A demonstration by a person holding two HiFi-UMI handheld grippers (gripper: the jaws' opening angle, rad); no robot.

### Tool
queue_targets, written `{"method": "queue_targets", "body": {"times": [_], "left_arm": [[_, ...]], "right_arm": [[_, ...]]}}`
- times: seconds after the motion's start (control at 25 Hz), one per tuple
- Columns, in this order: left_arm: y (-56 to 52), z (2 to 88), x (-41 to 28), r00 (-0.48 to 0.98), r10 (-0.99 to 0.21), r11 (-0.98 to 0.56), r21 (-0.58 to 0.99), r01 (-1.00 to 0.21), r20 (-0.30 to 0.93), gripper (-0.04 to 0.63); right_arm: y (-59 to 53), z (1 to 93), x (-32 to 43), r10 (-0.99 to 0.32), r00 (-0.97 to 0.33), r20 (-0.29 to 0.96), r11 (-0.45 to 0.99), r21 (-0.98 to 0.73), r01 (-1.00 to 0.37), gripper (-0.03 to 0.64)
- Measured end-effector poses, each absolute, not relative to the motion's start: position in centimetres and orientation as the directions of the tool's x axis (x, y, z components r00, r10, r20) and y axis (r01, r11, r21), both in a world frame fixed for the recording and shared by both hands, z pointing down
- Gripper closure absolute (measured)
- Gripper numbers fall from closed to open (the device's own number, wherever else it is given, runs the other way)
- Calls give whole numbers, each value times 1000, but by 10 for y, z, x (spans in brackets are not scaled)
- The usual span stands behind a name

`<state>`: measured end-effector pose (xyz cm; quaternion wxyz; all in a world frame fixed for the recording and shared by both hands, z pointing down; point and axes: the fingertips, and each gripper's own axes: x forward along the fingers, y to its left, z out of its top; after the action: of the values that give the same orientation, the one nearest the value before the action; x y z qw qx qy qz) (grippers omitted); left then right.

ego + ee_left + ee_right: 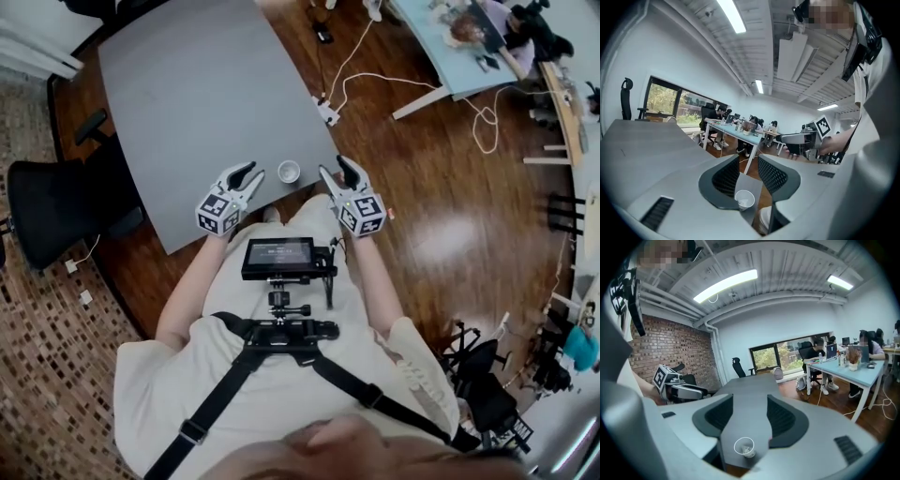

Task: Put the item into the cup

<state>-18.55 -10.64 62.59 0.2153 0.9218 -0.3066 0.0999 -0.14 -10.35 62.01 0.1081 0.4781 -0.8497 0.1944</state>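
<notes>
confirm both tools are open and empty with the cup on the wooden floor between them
One slip: the head view shows the cup standing on the grey table, near its edge. Otherwise right: the left tool and right tool are open, empty, with the cup between them.

1. Grey table (206, 84). A white cup (289, 172) stands upright just inside its near edge, toward the near right corner.
2. Left gripper (249, 173) and right gripper (334, 169) flank the cup at that edge, jaws apart, both clear of it.
3. Black office chair (52, 206) sits off the table's left edge.
</notes>
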Motion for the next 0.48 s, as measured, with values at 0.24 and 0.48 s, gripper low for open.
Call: {"method": "queue_targets", "body": {"times": [0.24,0.48], "left_arm": [[-88,611,-188,775,-569,-700,332,-632,275,468],[-65,611,-176,725,-633,-619,385,-685,273,469]], "right_arm": [[-88,611,3,-754,-544,368,491,-236,-839,377],[-64,596,23,-738,-579,348,529,-235,-815,377]]}}
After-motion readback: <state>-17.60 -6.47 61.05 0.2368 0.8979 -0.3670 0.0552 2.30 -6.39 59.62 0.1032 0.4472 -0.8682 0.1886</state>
